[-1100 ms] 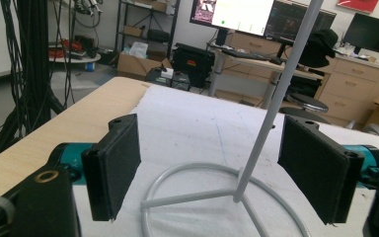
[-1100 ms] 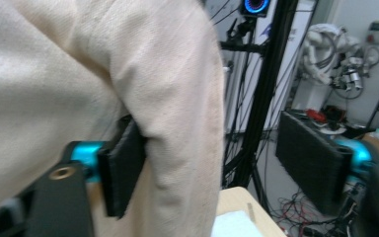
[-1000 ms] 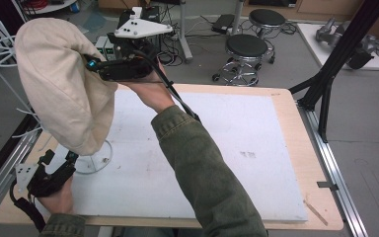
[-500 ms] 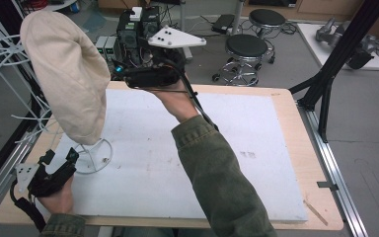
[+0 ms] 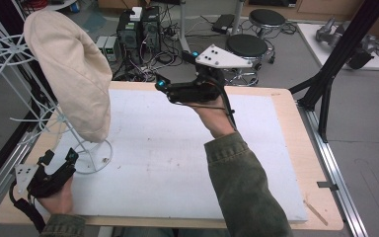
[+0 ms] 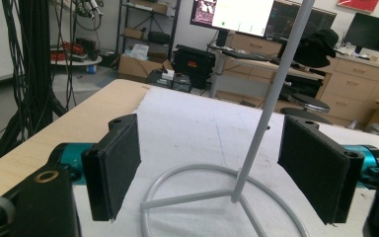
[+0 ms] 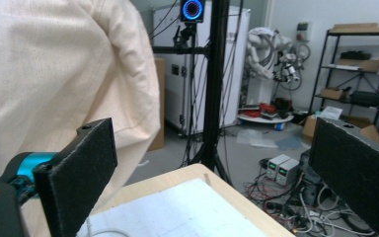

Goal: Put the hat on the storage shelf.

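A cream hat (image 5: pixel 71 74) hangs on the white wire stand (image 5: pixel 94 158) at the table's (image 5: pixel 286 148) near-left. The right gripper (image 5: pixel 164 88), held above the far middle of the white mat (image 5: pixel 168 148), is apart from the hat; its 2 jaws have just been opening and stand wide with nothing between them. The left gripper (image 5: pixel 59 157) rests at the near-left corner, its jaws spread wide on either side of the stand's pole and ring base without touching them.

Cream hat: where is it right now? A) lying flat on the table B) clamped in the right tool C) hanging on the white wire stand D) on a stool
C: the cream hat hangs on the white wire stand, apart from the right tool, whose jaws stand open.
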Action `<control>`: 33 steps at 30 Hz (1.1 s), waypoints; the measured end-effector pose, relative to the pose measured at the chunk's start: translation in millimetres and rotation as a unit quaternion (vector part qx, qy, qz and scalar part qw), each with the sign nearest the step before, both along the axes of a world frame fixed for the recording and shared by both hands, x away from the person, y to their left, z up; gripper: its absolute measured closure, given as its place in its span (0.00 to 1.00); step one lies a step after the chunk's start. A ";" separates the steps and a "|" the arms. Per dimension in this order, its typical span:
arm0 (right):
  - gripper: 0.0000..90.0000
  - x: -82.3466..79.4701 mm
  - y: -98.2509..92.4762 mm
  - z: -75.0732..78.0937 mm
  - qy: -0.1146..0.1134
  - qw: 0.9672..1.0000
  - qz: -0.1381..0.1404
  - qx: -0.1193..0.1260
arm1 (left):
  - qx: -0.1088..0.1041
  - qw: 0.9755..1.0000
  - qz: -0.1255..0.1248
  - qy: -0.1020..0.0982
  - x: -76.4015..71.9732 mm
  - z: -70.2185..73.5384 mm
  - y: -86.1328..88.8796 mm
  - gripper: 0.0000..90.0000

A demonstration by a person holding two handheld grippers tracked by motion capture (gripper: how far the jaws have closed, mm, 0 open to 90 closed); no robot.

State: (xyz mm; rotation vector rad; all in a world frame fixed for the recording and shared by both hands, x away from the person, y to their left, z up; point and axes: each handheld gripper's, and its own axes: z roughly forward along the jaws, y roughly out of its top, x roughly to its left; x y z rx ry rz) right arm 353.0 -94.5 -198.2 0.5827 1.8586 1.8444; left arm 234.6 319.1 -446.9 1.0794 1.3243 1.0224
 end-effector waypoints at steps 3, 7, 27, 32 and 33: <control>0.04 -4.9 -13.8 -3.5 0.004 1.000 -0.009 0.004 | -0.001 1.000 0.000 -0.001 -0.1 0.0 -1.3 0.27; 0.04 -12.4 -32.0 -11.6 0.006 1.000 -0.025 0.011 | 0.000 1.000 -0.001 0.000 -0.6 0.4 -1.7 0.27; 0.04 -60.8 -131.1 -70.2 0.038 0.989 -0.140 0.014 | -0.002 1.000 0.003 -0.001 -4.7 0.9 -3.1 0.27; 0.04 -69.8 -151.3 -86.8 0.057 0.986 -0.156 0.021 | -0.004 1.000 0.004 0.001 -5.5 0.6 -3.2 0.27; 0.04 -72.5 -156.7 -90.2 0.062 0.985 -0.159 0.025 | -0.007 1.000 0.005 0.000 -6.4 0.4 -4.0 0.27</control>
